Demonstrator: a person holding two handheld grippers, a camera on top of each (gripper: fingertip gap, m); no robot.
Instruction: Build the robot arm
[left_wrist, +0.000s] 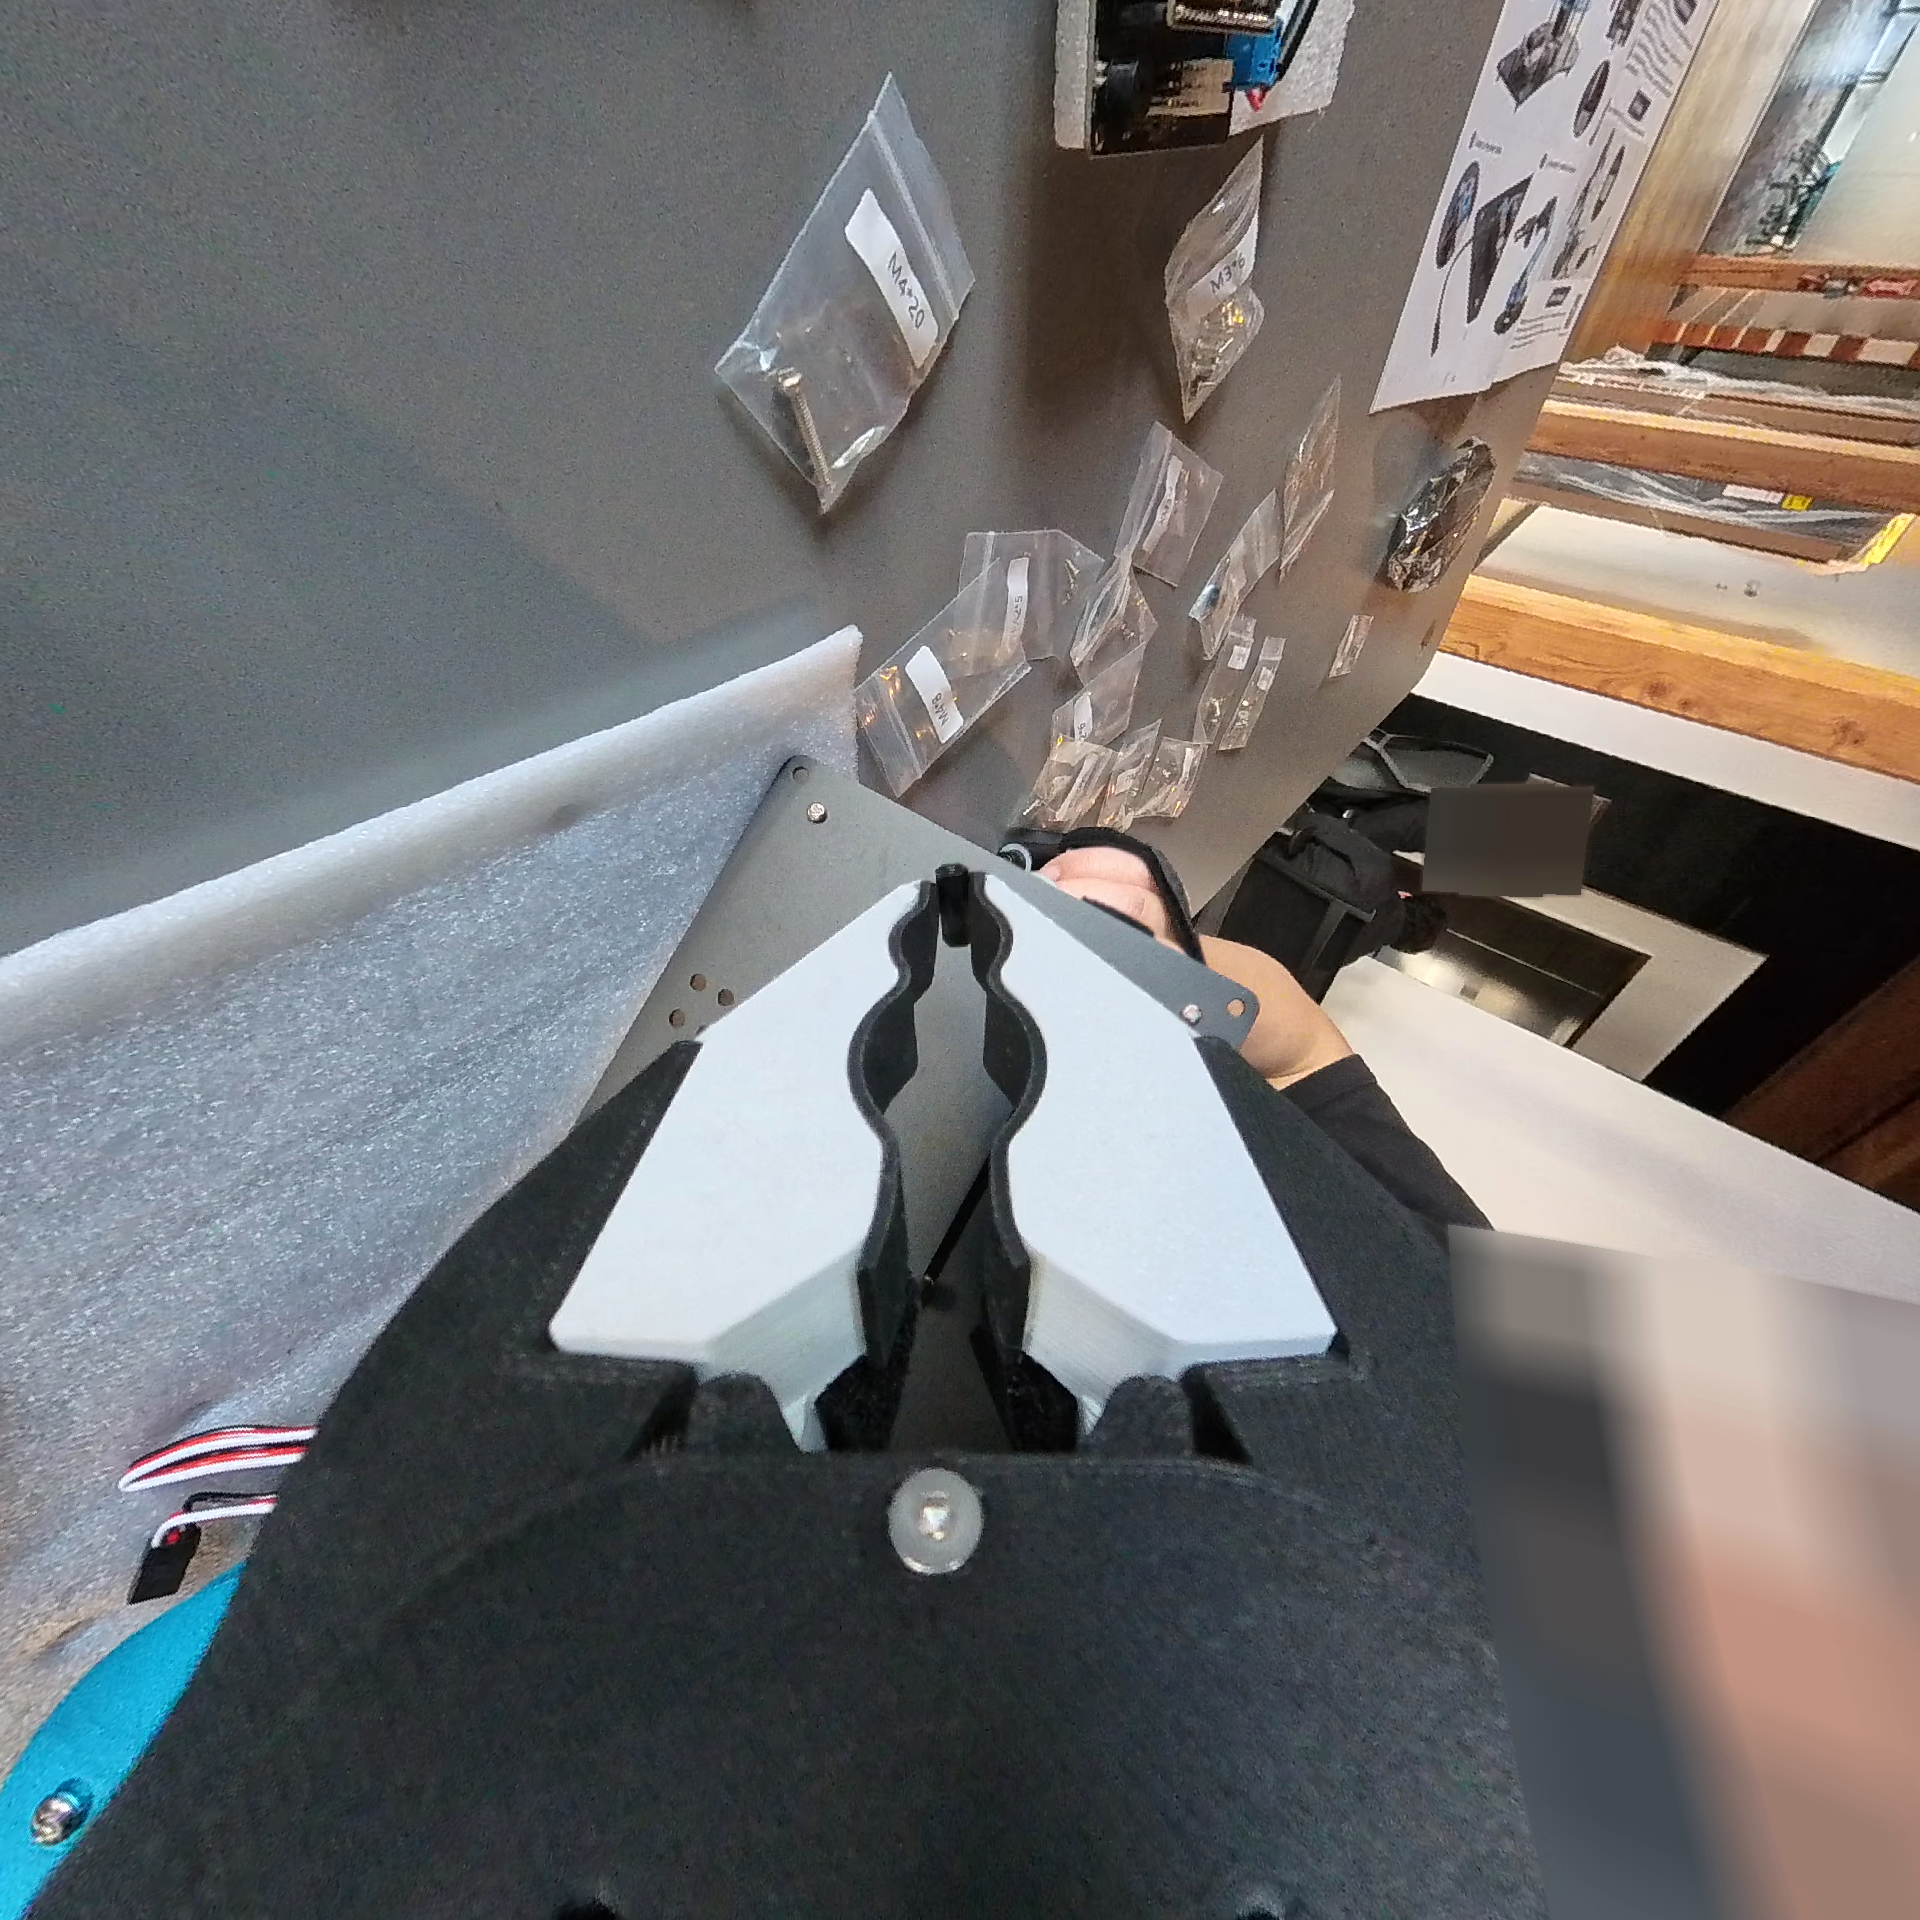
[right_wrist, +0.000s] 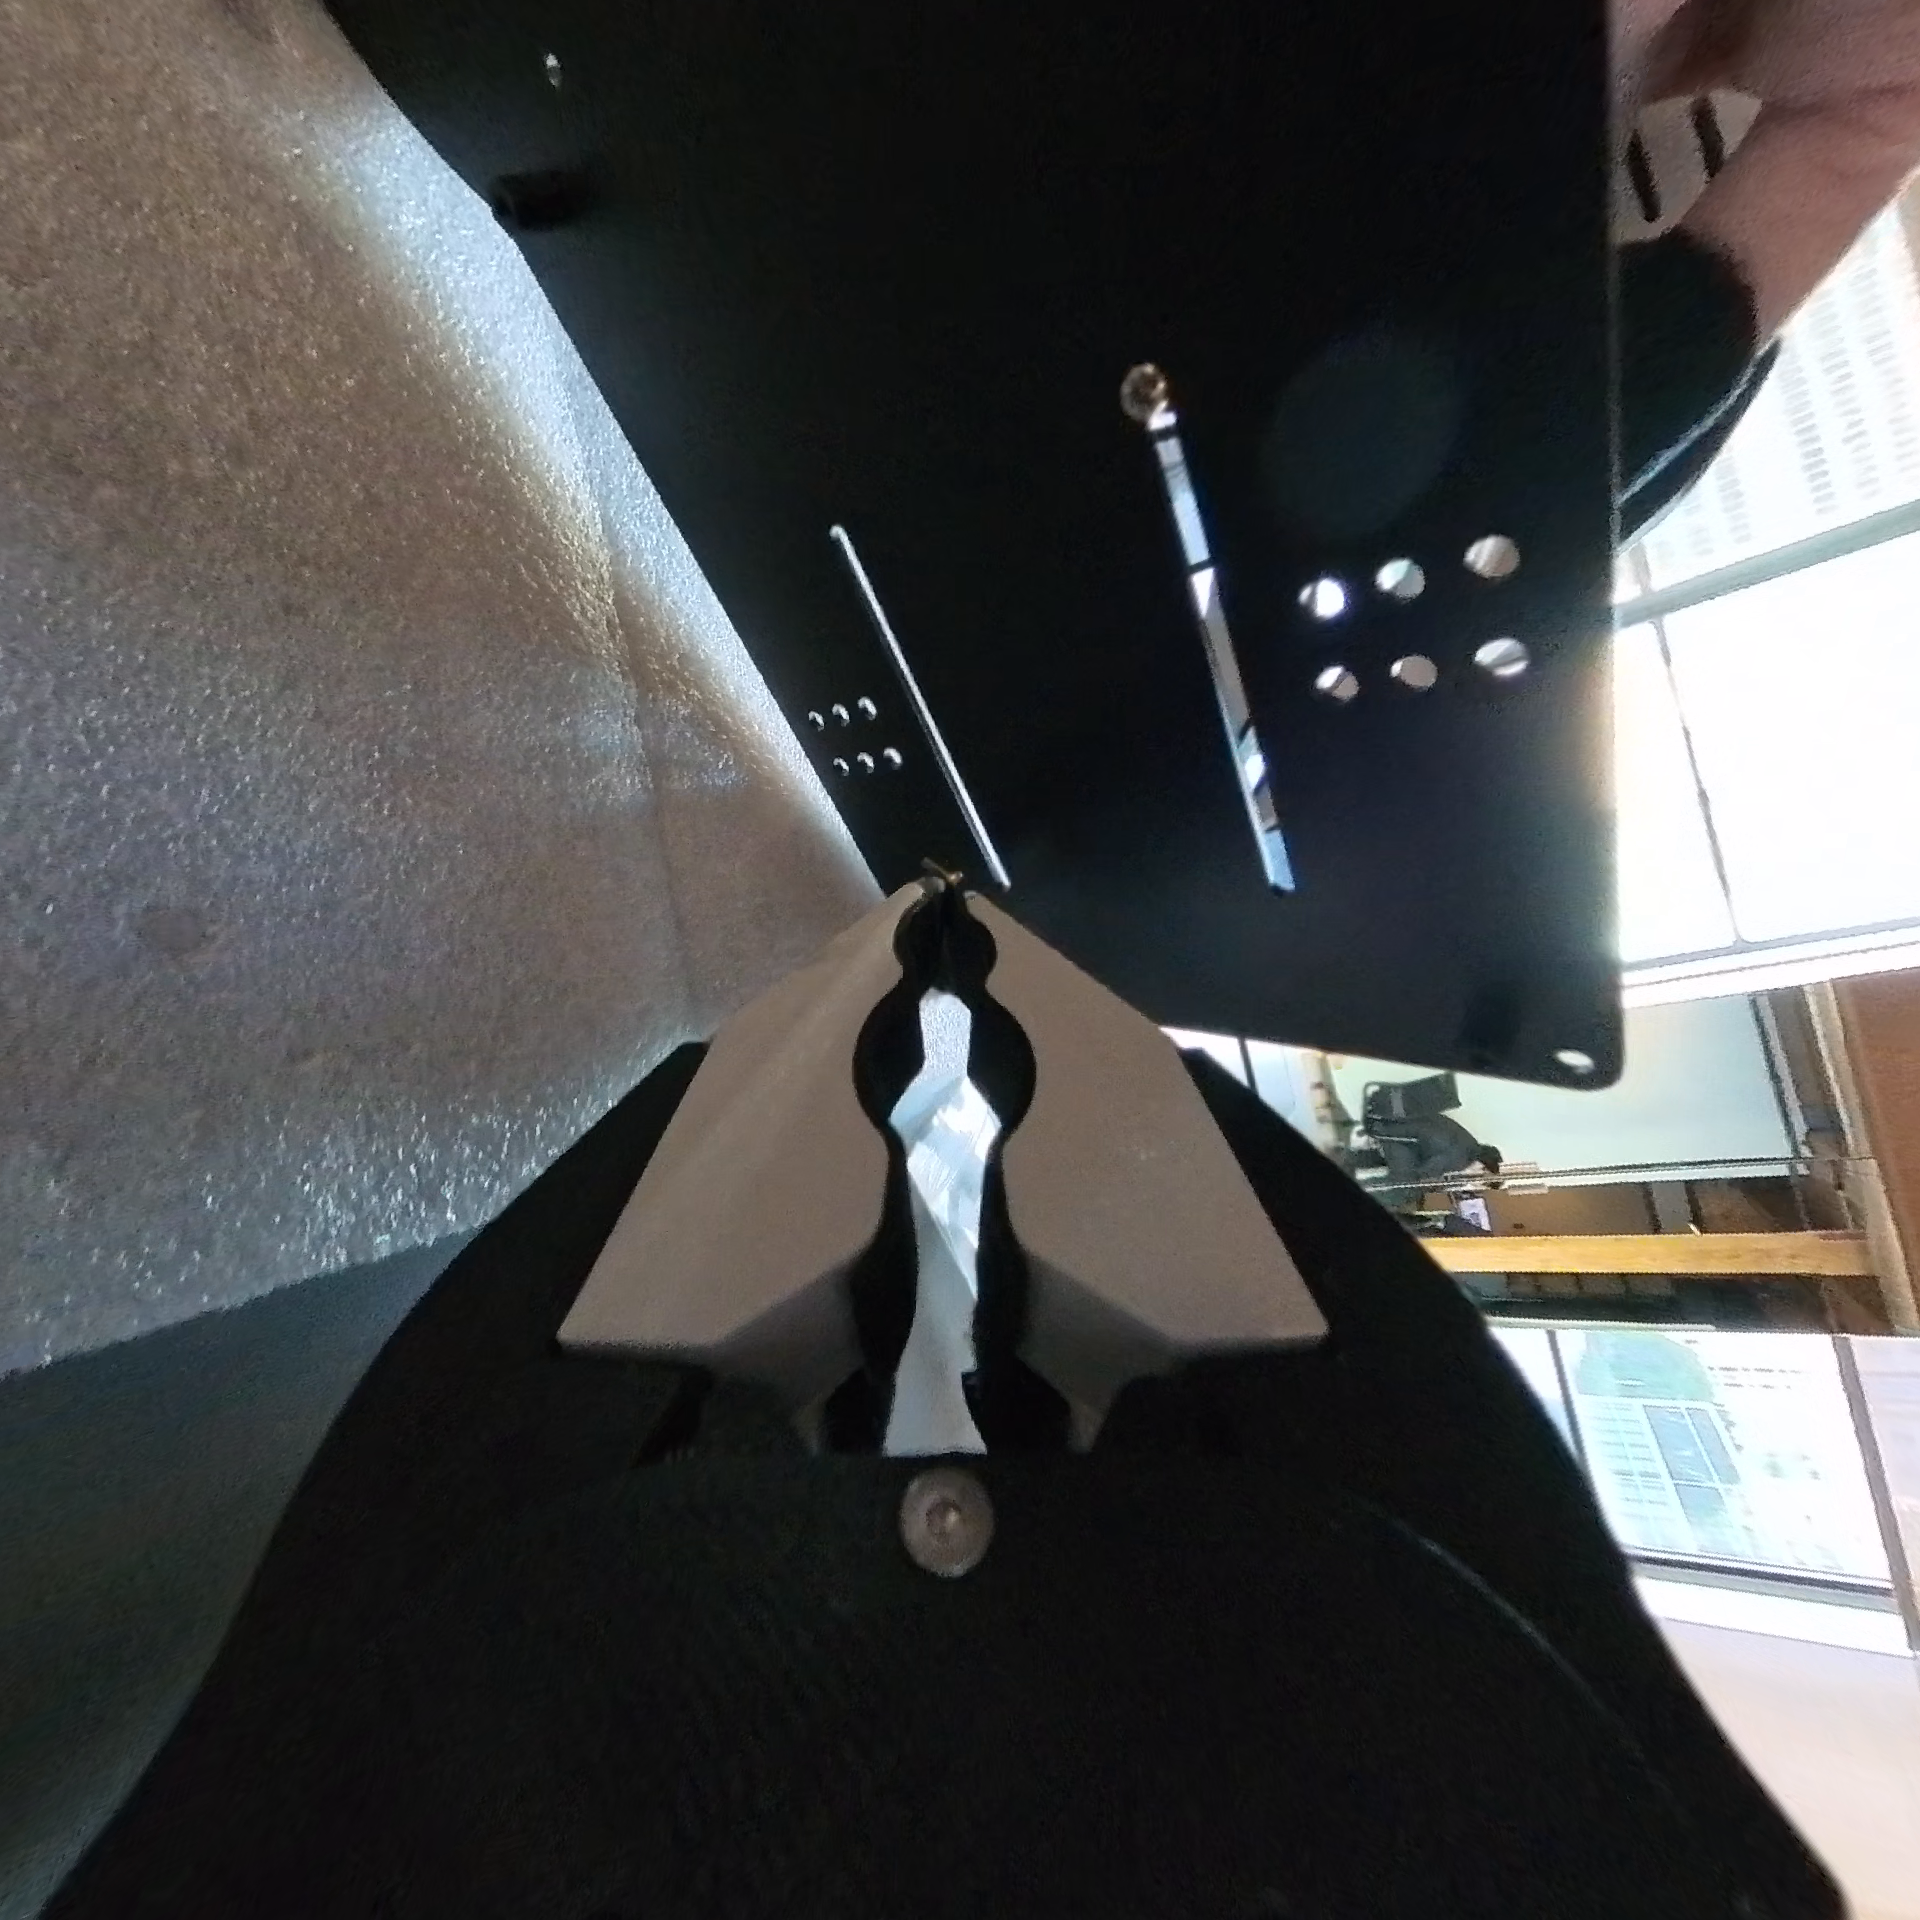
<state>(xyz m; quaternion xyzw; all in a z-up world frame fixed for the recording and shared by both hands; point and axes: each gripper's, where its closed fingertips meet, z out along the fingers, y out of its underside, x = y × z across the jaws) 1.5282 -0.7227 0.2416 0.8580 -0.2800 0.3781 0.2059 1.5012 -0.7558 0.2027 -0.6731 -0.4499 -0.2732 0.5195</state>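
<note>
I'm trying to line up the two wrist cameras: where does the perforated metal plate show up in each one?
Left wrist view: the metal plate shows grey at centre, just past the left gripper, which pinches a small black part.
Right wrist view: it fills the upper middle, dark and backlit, above the right gripper.
Shared landmark: the white foam sheet left of the plate.

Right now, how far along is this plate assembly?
Done: a screw sits in the grey plate. In hand: the left gripper pinches a small black post; the right gripper pinches a tiny fastener under the plate. Left: several holes stand open.
</note>
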